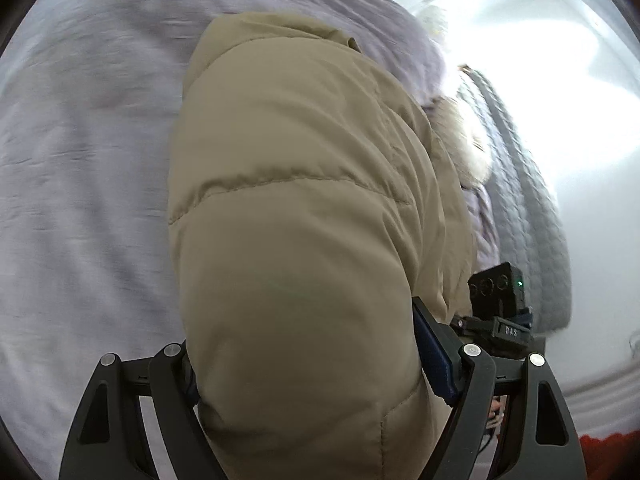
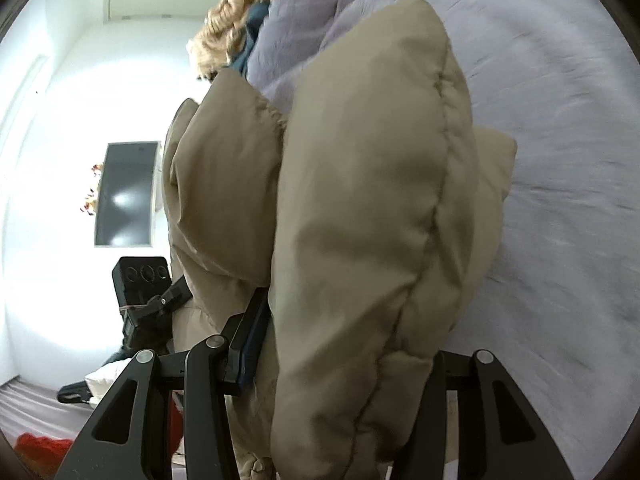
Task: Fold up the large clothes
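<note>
Fingers of left gripper (image 1: 308, 360) and right gripper (image 2: 340, 344) each clamped on thick folds of tan puffer jacket (image 1: 296, 184), lifted above lilac bedsheet (image 1: 80, 160); likely light, soft, bulky, slippery-shelled, best gripped along quilted seams.

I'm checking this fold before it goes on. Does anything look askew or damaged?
No damage shows. The tan puffer jacket is bunched thickly in the left gripper and the right gripper, above the lavender bedsheet, so it is not lying flat.
</note>
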Demonstrator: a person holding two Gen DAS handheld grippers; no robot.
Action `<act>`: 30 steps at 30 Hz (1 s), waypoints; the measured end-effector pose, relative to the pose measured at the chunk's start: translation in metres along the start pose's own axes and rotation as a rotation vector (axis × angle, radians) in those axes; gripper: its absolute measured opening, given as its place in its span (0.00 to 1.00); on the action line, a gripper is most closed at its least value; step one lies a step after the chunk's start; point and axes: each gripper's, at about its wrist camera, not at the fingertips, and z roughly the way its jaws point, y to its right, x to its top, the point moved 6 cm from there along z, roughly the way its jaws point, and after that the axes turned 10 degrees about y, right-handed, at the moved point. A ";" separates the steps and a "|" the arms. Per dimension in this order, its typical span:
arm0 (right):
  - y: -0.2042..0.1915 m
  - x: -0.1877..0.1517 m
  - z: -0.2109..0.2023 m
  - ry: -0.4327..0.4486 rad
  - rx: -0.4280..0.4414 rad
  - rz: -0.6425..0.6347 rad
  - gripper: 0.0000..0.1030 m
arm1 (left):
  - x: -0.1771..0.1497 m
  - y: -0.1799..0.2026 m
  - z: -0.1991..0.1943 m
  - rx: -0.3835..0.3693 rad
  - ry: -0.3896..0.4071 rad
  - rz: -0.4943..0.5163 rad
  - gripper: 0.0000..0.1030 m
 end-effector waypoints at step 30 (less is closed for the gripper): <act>-0.080 -0.072 -0.020 0.067 -0.302 -0.236 0.12 | 0.023 0.029 -0.001 0.412 0.203 0.249 0.87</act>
